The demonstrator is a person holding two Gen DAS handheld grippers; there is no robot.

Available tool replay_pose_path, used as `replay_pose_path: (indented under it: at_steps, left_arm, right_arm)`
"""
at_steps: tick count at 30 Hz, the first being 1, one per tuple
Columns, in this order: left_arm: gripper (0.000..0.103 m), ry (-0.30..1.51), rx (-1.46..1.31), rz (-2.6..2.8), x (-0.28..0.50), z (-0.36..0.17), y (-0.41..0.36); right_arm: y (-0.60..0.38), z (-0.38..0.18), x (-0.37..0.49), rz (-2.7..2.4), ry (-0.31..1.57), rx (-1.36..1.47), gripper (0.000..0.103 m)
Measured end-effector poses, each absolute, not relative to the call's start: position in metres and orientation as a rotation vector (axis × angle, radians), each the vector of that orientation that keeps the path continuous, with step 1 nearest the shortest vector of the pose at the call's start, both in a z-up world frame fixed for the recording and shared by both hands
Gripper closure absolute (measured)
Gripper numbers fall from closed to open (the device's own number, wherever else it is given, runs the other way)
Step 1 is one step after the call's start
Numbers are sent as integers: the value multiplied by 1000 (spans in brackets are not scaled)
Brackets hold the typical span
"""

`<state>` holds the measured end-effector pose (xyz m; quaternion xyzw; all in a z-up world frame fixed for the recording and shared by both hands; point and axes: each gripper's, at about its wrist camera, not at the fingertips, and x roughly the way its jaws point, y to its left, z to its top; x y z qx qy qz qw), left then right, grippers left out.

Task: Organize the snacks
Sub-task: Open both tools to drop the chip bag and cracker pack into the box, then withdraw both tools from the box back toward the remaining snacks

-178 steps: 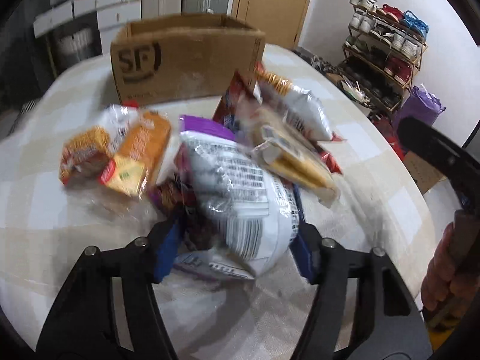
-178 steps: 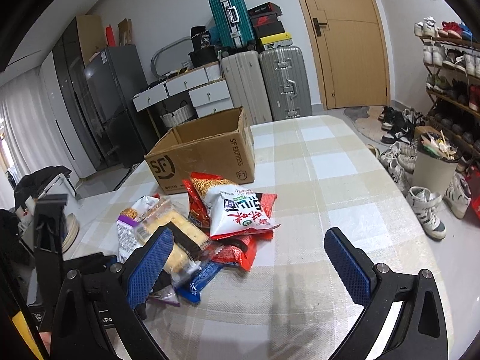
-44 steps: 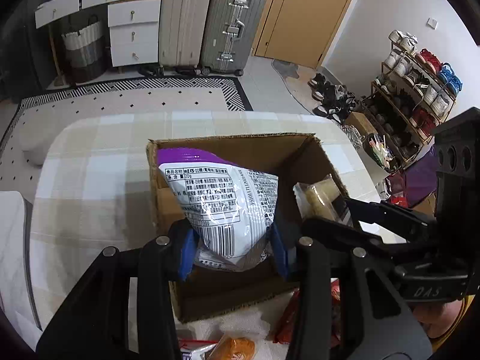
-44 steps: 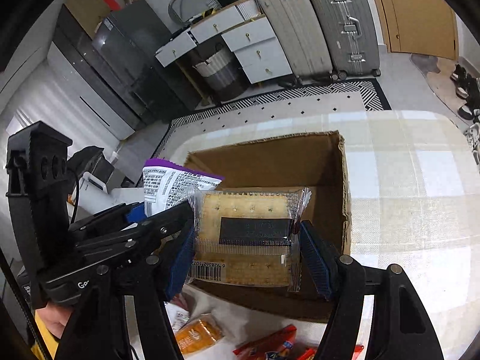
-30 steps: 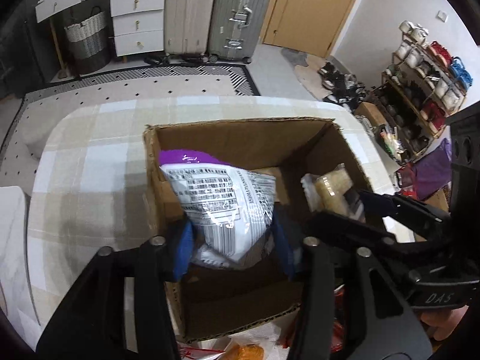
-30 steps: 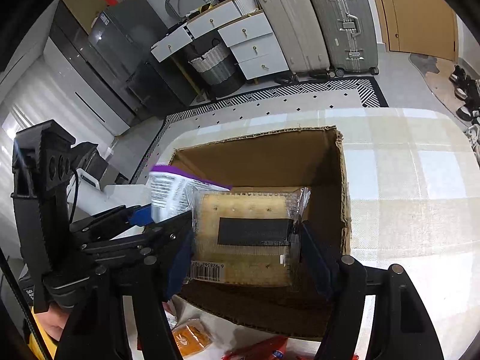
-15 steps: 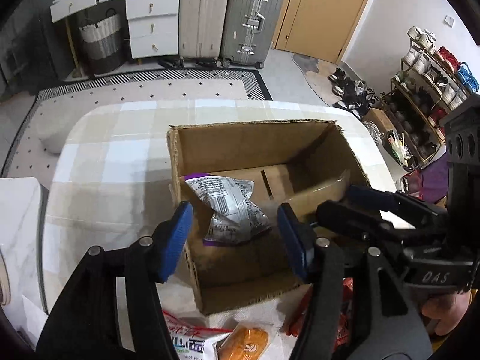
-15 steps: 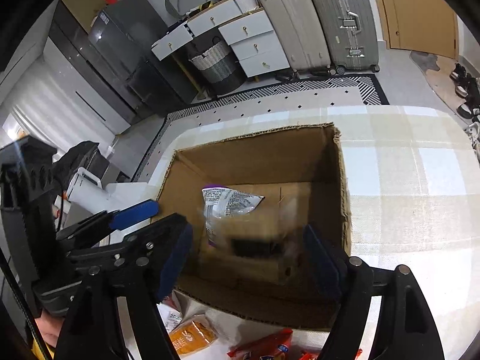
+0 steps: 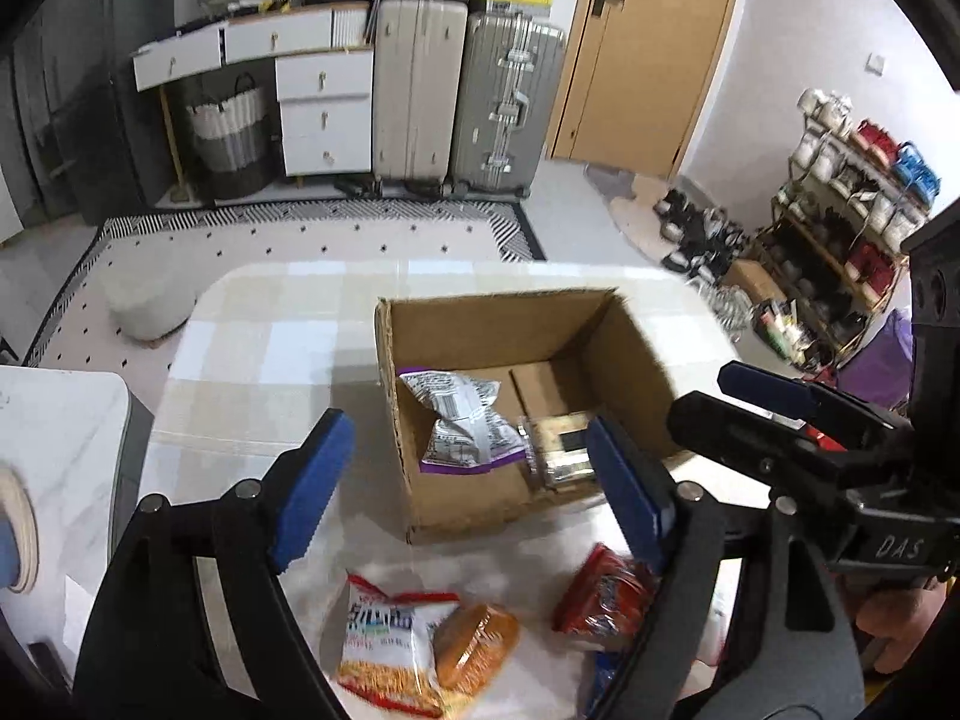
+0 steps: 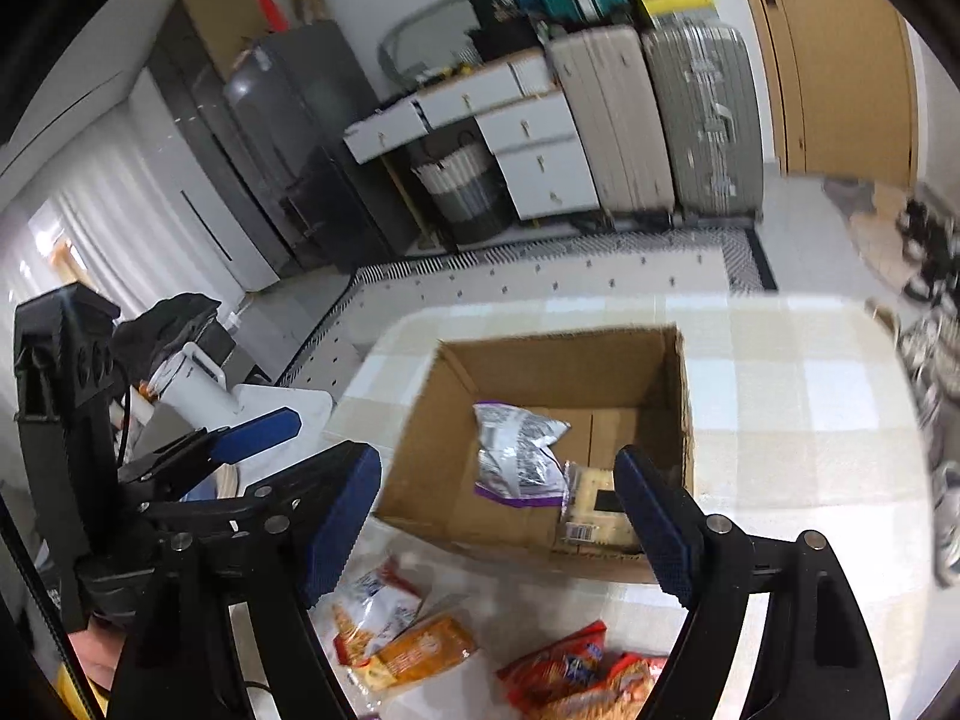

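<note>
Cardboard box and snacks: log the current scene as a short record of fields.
container: cardboard box, open, on the checked table
in box: purple-edged silver bag, clear cracker pack beside it
on table, outside box: white noodle packet, orange pack, red packet
left gripper: open, empty
right gripper: open, empty
remaining: the three packets near the box's front are not yet boxed

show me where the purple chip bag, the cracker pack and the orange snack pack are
purple chip bag (image 9: 465, 429): left wrist view, printed silver back.
cracker pack (image 10: 594, 510): right wrist view, clear wrapper.
orange snack pack (image 9: 476, 645): left wrist view, middle.
</note>
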<state>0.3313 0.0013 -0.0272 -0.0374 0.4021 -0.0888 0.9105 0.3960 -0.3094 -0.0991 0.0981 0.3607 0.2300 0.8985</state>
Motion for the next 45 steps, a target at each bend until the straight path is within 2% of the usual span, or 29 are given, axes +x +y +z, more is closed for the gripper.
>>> replay_pose_path:
  at_steps: [5,8,12,15,23,32,45]
  left_arm:
    - [20,743,-86,-182,276,10,4]
    - [16,676,-81,-156,239,33,7]
    - [0,591,-58,-115,184,56,10]
    - [0,548,-46,-116,144,68,10]
    - [0,486,16,-101,46,75,11]
    - [0,512,48,-71,-20,28,31]
    - [0,876,-4,-190,11,-123,43]
  right_arm:
    - [-307,-60,341,487,617,141,21]
    - [-307,-45,303,488,534,123,12]
    - [-308,-30,248,505,420,107,8]
    - [-310,-23,212,513,355,116,2]
    - [-314,-20,113,475,137,81,1]
    - [-318,-62,84,407,214,99,1]
    - [-315,-145,98,418,387,93,1]
